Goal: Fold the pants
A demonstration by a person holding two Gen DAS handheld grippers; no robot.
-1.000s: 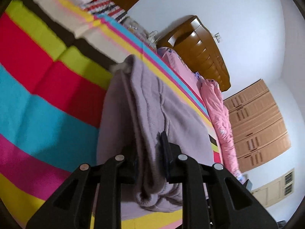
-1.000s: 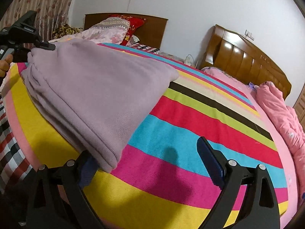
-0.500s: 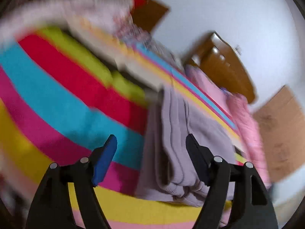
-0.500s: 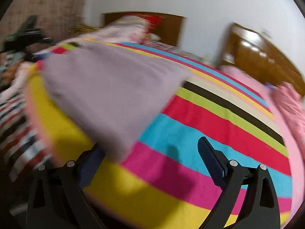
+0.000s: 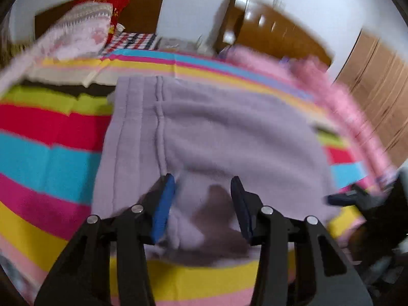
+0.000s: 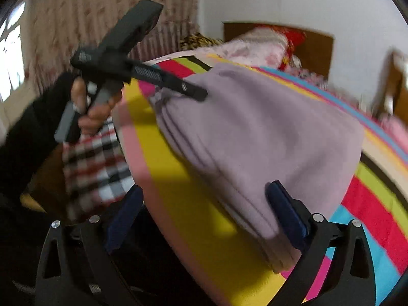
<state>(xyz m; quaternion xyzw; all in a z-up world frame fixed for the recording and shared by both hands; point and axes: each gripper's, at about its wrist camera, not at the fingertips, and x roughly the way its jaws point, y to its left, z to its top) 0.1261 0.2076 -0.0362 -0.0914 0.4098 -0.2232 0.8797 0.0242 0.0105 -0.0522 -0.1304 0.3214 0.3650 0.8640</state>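
Observation:
The lilac pants (image 5: 211,132) lie folded into a thick stack on the striped bedspread (image 5: 48,150), near the bed's front edge. My left gripper (image 5: 202,201) is open and hovers over the stack's near edge, its jaws apart and holding nothing. In the right wrist view the pants (image 6: 267,137) lie across the middle, and the left gripper (image 6: 201,94) reaches over their far corner. My right gripper (image 6: 204,214) is open, wide apart, at the stack's near corner over the bed edge. It also shows in the left wrist view (image 5: 339,200) at the right.
Pillows and a floral quilt (image 5: 76,35) lie at the head of the bed. A pink duvet (image 5: 344,97) runs along the far side by a wooden headboard (image 5: 267,30). A checked sheet (image 6: 94,163) hangs below the bed edge. Wardrobes (image 5: 377,81) stand at the right.
My left gripper let go of the pants' folded edge, opened and swung round to face the stack square on. The right gripper turned left toward the bed edge, staying open.

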